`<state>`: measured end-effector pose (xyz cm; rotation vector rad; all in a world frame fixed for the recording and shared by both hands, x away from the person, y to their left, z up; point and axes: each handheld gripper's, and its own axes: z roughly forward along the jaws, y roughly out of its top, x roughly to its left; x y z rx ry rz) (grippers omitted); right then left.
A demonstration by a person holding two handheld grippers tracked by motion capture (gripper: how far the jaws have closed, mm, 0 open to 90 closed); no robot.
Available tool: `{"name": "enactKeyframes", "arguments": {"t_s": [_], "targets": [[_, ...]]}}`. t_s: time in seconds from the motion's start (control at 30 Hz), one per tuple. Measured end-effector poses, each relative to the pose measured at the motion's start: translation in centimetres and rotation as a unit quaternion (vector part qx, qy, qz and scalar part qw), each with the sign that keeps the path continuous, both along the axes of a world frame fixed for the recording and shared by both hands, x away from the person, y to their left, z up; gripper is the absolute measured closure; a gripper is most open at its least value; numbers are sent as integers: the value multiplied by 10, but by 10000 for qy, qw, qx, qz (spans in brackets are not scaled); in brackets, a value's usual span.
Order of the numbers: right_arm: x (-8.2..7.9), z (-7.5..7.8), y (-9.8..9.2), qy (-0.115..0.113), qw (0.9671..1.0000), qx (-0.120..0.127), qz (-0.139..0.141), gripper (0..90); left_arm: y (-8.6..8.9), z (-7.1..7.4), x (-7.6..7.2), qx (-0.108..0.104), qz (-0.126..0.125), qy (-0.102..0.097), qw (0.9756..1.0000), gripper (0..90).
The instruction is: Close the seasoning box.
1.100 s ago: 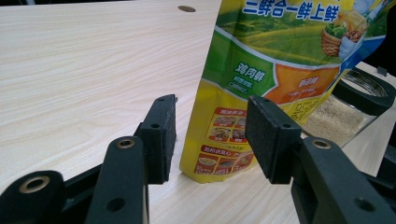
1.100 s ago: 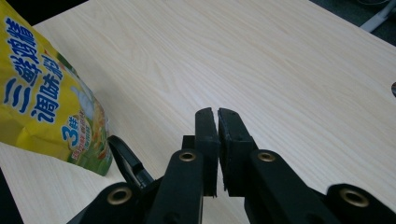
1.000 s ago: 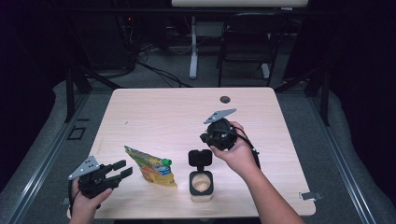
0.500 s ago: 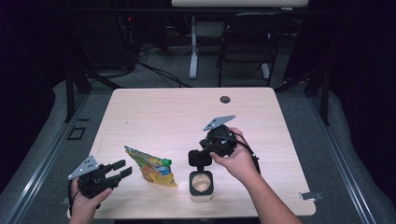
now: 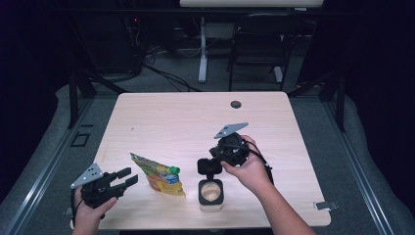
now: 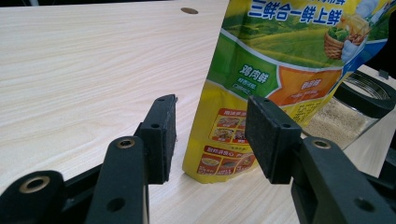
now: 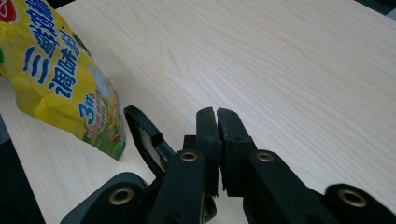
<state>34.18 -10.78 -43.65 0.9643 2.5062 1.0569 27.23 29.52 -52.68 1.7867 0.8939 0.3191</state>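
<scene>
A yellow-green printed pouch (image 5: 159, 175) lies on the wooden table (image 5: 186, 122) near its front left. My left gripper (image 5: 128, 176) is open just left of the pouch. In the left gripper view the pouch (image 6: 280, 56) stands beyond the open jaws of that gripper (image 6: 210, 121). A glass jar (image 5: 211, 193) of beige granules sits right of the pouch with its black hinged lid (image 5: 209, 165) flipped up. My right gripper (image 5: 219, 152) is at that lid. In the right gripper view this gripper (image 7: 217, 116) has its pads pressed together and the lid (image 7: 144, 137) lies against its left jaw.
A dark cable hole (image 5: 236, 104) sits near the table's far edge. A black chair (image 5: 257, 44) and a white desk leg (image 5: 202, 49) stand beyond the table. Bare wood stretches across the far half, and the jar (image 6: 359, 100) peeks out behind the pouch.
My right gripper has come down slightly toward the jar's raised lid. The left gripper, pouch and jar have stayed put.
</scene>
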Motion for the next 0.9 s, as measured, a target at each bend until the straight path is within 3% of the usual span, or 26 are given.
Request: {"name": "enactKeyframes", "arguments": {"t_s": [0.9], "targets": [[-24,0,1,-42,9996,11,282,873,0,0,0,26,3,-19,10000,541]]}}
